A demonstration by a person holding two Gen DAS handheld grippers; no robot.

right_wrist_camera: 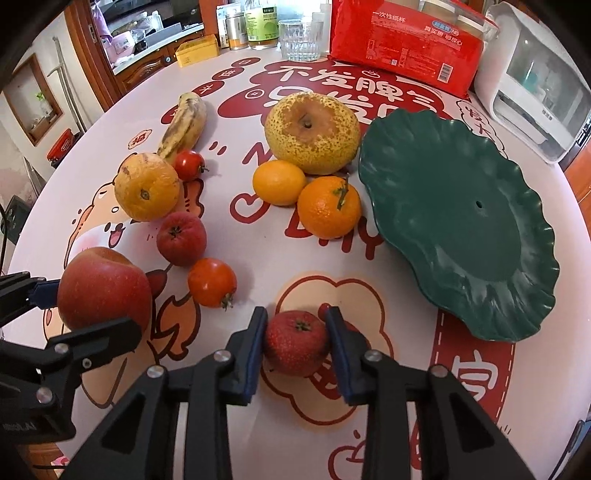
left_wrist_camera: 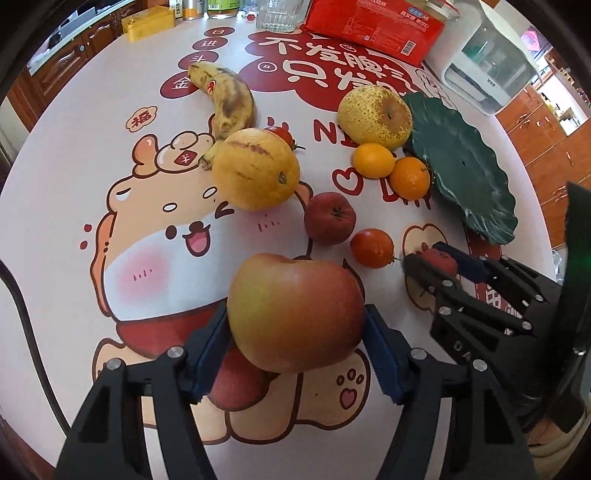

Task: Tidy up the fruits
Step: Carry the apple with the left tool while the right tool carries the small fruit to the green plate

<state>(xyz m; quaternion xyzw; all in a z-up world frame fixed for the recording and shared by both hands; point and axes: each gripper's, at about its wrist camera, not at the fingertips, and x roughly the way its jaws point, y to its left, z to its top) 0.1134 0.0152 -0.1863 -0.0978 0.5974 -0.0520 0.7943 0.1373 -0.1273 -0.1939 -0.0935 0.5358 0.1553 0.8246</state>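
My left gripper (left_wrist_camera: 295, 332) is shut on a big red-yellow apple (left_wrist_camera: 295, 314), also seen in the right wrist view (right_wrist_camera: 103, 288), just above the table. My right gripper (right_wrist_camera: 297, 339) is shut on a small red hawthorn-like fruit (right_wrist_camera: 295, 341); it shows in the left wrist view (left_wrist_camera: 437, 260) too. The empty green leaf-shaped plate (right_wrist_camera: 461, 221) lies to the right. On the cloth lie a pear (right_wrist_camera: 312, 133), a banana (right_wrist_camera: 184, 122), a large orange (right_wrist_camera: 147, 186), a mandarin (right_wrist_camera: 328, 206), a yellow citrus (right_wrist_camera: 279, 181), two tomatoes (right_wrist_camera: 212, 282) (right_wrist_camera: 188, 164) and another small red fruit (right_wrist_camera: 181, 238).
At the table's far edge stand a red package (right_wrist_camera: 402, 40), a glass (right_wrist_camera: 299, 38), bottles (right_wrist_camera: 262, 22), a yellow tin (right_wrist_camera: 195, 50) and a white appliance (right_wrist_camera: 535, 85). The round table's edge curves close on the left and right. Wooden cabinets stand behind.
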